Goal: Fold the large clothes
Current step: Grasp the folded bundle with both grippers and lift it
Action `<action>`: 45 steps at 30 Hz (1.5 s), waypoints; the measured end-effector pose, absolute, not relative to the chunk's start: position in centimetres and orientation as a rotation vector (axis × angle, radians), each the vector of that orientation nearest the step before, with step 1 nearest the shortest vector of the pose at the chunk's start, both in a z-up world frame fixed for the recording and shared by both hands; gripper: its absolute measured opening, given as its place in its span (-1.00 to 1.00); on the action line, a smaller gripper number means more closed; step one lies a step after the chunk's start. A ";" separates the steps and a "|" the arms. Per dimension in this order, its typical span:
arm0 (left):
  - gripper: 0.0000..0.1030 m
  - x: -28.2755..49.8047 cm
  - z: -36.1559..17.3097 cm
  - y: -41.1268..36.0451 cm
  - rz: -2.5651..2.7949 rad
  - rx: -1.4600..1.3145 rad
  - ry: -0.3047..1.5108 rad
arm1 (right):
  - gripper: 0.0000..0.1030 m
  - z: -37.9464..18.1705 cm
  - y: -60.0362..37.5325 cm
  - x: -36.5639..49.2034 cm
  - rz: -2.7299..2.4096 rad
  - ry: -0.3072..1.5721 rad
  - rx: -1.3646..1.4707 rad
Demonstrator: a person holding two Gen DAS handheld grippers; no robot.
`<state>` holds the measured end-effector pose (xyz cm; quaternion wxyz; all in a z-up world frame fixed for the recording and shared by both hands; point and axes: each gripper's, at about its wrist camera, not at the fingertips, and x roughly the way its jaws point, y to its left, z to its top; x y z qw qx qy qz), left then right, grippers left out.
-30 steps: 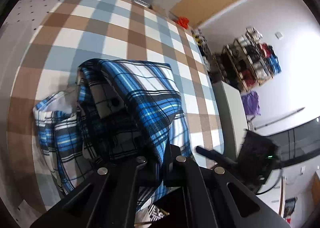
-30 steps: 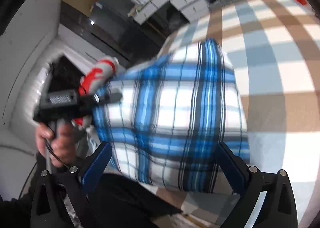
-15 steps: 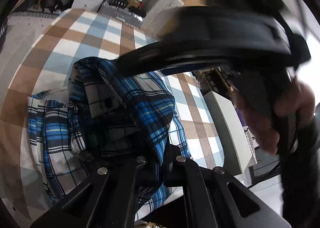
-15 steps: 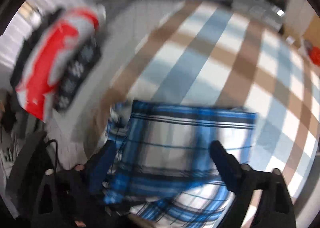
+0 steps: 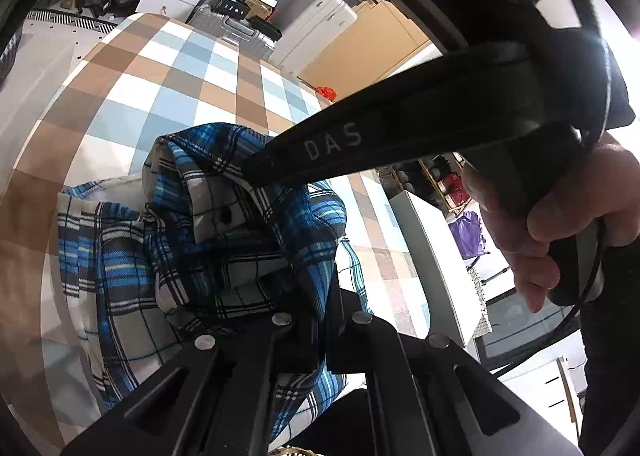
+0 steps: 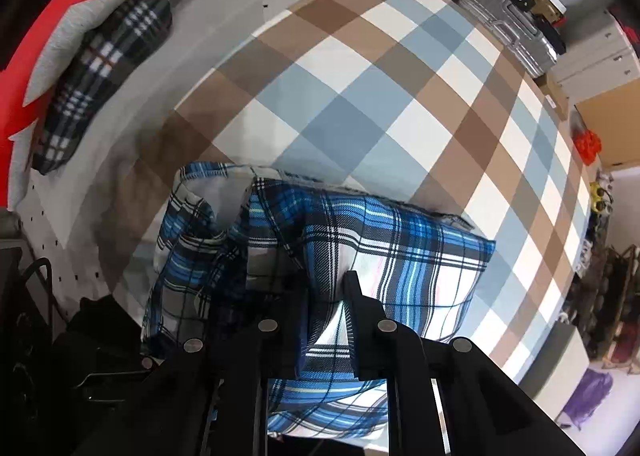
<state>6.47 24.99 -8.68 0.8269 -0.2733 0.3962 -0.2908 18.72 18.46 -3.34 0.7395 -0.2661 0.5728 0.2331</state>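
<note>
Change: since a second ago the right gripper has swung from a level look across the room to pointing steeply down over the shirt, and its fingers, spread wide then, have just been closing, with a fold of plaid between them.
Table: a brown, blue and white checked cloth covers it; the shirt lies at its near edge.
Shirt: the blue plaid shirt is bunched and partly folded, its right part flat, its left part rumpled.
Right gripper body: in the left wrist view it crosses above the shirt as a dark bar, gripped by a hand.
Left gripper: its fingers are clenched on a fold of the shirt.
Side pile: red-and-grey and dark checked garments lie well apart, beyond the table's left edge.
</note>
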 end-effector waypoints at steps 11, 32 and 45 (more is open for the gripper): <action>-1.00 5.4 -8.3 29.4 -0.629 -0.681 0.809 | -0.82 0.7 16.8 19.4 0.573 1.234 -0.164; -1.00 14.2 -5.7 21.1 -0.657 -0.444 0.958 | -0.83 0.2 7.7 24.6 0.477 1.069 0.126; -1.00 6.5 -4.8 27.7 -0.639 -0.631 0.894 | -0.81 -0.4 12.8 19.7 0.798 1.236 0.251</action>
